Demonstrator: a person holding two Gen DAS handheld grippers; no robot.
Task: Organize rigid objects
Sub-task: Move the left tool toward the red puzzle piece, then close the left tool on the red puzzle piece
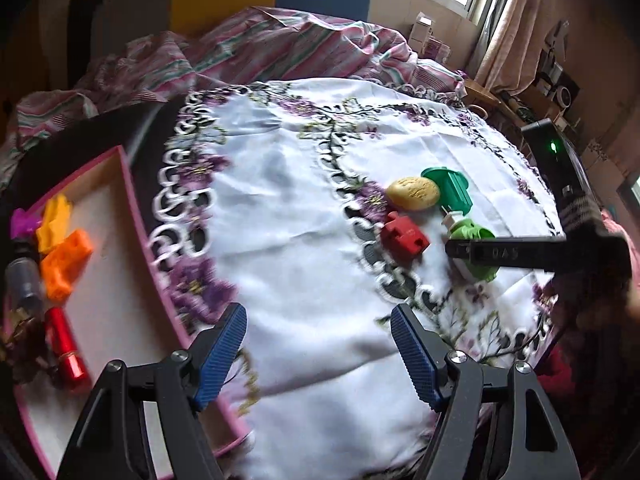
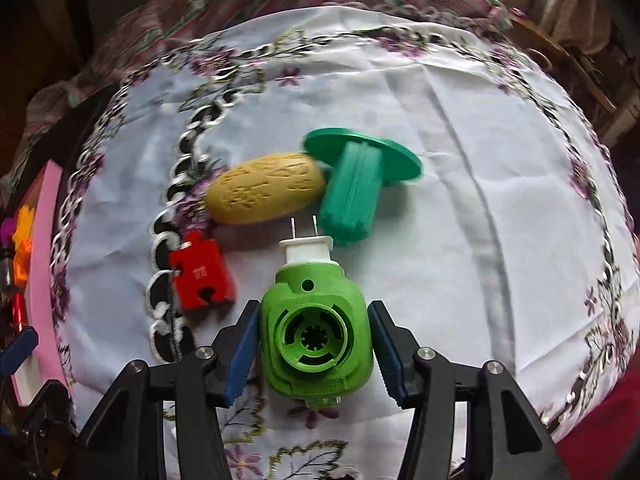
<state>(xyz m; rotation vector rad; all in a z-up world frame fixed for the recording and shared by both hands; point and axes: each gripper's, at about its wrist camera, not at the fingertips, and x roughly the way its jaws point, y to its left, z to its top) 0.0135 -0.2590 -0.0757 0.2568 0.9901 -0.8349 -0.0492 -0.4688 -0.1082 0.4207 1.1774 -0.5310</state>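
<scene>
A light green plug-in device [image 2: 316, 340] with a white two-pin plug lies on the embroidered white cloth, between the fingers of my right gripper [image 2: 314, 354]. The jaws stand open around it, close to its sides. Beyond it lie a yellow oval piece [image 2: 266, 188], a dark green flanged part [image 2: 356, 184] and a red block [image 2: 202, 276]. In the left wrist view my left gripper [image 1: 318, 354] is open and empty above the cloth, beside a pink-rimmed tray [image 1: 132, 196]. The green device [image 1: 474, 240], yellow piece [image 1: 414, 193], dark green part [image 1: 450, 188] and red block [image 1: 404, 239] show at the right.
The tray holds orange pieces [image 1: 64, 252], a red cylinder [image 1: 66, 350], a purple piece [image 1: 22, 220] and a dark small bottle [image 1: 24, 284]. A striped pink blanket [image 1: 280, 48] lies behind the cloth. A black box with a green light [image 1: 554, 152] stands at the right.
</scene>
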